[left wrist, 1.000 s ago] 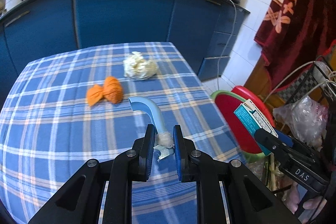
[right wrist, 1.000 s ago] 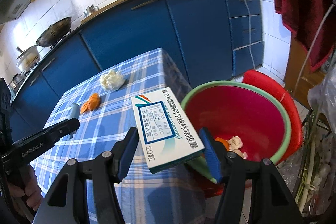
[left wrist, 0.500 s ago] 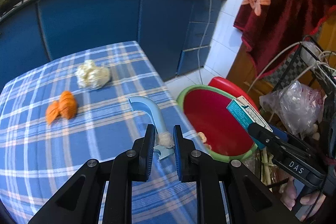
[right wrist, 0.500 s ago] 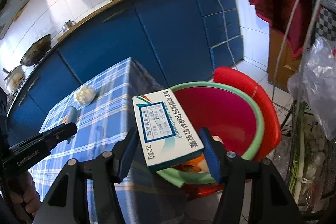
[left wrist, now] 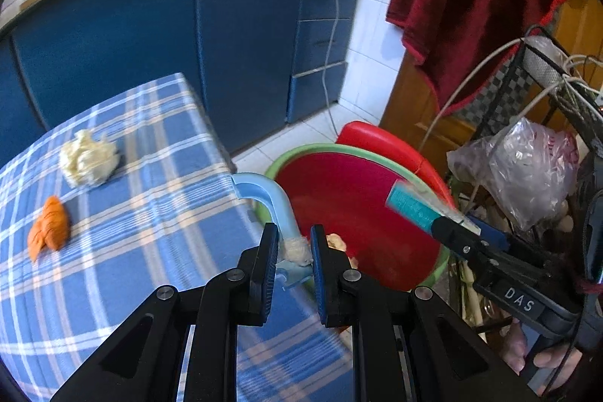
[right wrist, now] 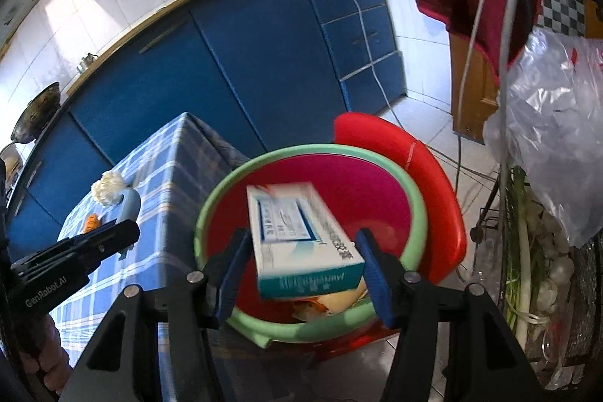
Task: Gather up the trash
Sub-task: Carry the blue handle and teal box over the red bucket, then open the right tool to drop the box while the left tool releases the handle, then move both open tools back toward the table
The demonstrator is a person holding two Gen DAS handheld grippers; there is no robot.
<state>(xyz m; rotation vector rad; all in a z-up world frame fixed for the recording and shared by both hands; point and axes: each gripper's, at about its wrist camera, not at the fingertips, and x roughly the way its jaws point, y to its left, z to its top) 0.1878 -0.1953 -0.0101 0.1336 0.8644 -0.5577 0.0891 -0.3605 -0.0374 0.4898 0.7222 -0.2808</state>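
Table had slid off to the left of both my views since a second before, and the red basin now filled the middle. I had carried both hands over toward it. The medicine box used to hang over the table's edge; now it hung right above the basin and looked blurry. My right gripper was closing its fingers, with the box between them. The right pad touched the box, but I saw a small gap on the left side, so I could not tell if it was really pinched.

My left gripper had its fingers tight together on the blue hook, just as before. The hook was smooth, pale blue plastic, bent like a cane, with a white lump stuck near the pads. It now poked out past the table's edge, over the basin's green rim.

The box was flat card, white with teal ends. The basin was round, shiny plastic with a fat green lip, sitting on a red stool. Some scraps lay in its bottom.

On the checked cloth, the crumpled white paper ball and the wrinkly orange peel sat apart.

The basin was squeezed between the table corner and a wire rack with a crinkly plastic bag. Open floor tiles lay behind it.
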